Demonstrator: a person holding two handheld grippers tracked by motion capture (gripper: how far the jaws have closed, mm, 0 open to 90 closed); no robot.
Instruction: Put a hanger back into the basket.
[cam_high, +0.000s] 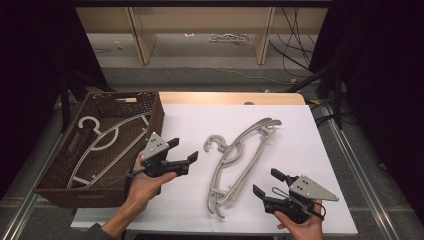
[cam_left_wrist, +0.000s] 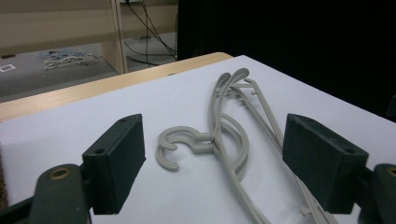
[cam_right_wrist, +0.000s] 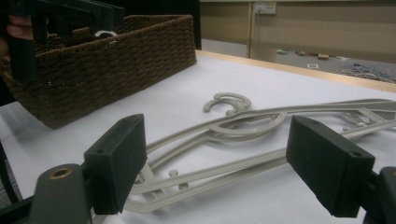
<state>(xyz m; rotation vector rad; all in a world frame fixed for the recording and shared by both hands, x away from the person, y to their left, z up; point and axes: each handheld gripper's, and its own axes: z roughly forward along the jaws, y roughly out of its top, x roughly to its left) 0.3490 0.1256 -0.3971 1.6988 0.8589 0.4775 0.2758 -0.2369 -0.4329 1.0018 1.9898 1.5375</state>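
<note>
A stack of grey plastic hangers (cam_high: 232, 150) lies slantwise on the white table (cam_high: 305, 150), hook (cam_high: 214, 144) to the left. My left gripper (cam_high: 185, 150) hovers between the basket and the hook, jaws open and nothing in them. In the left gripper view the hook (cam_left_wrist: 173, 140) lies ahead between the open jaws (cam_left_wrist: 217, 158). My right gripper (cam_high: 265, 181) is open at the front right, pointing at the hangers' near end. In the right gripper view the hangers (cam_right_wrist: 243, 123) run across ahead of its empty jaws (cam_right_wrist: 215, 158).
A brown wicker basket (cam_high: 156, 117) stands at the table's left and holds a few hangers (cam_high: 107, 137), one of them white. In the right gripper view the basket (cam_right_wrist: 107, 65) sits at the left. A wooden edge (cam_high: 225, 97) runs along the table's back, with shelving beyond.
</note>
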